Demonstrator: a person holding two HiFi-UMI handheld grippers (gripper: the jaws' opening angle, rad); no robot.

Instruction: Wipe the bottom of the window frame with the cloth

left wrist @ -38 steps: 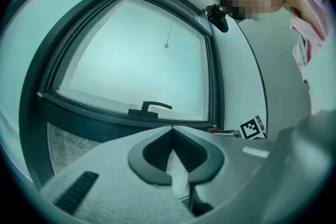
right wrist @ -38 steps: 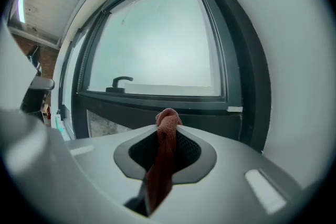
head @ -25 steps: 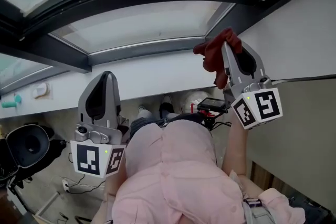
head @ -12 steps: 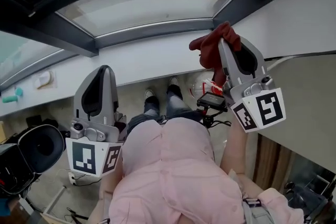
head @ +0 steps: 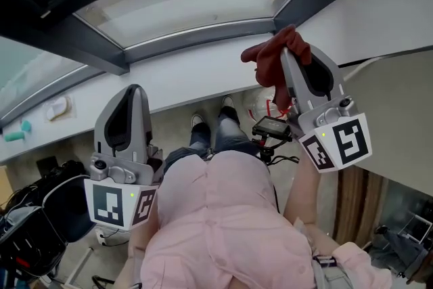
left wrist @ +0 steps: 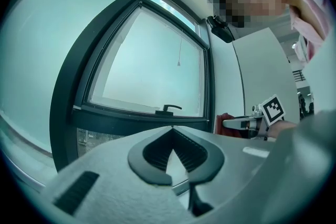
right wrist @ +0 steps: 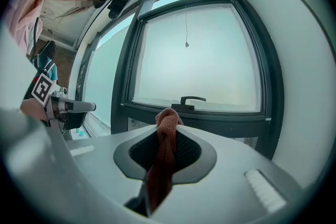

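Cloth [head: 274,65], red and bunched, may wipe only a narrow strip, or pull free if dragged hard along the window frame [head: 196,37], because only a fold appears gripped. It is clamped between the right claw [head: 287,56] jaws, protruding past the tips, near the bottom rail. The left claw [head: 132,93] is closed on nothing, well apart.

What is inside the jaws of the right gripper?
A red cloth is clamped between the jaws of the right gripper. Its bunched end sticks out past the tips and the rest hangs down. The part pressed between them is covered.
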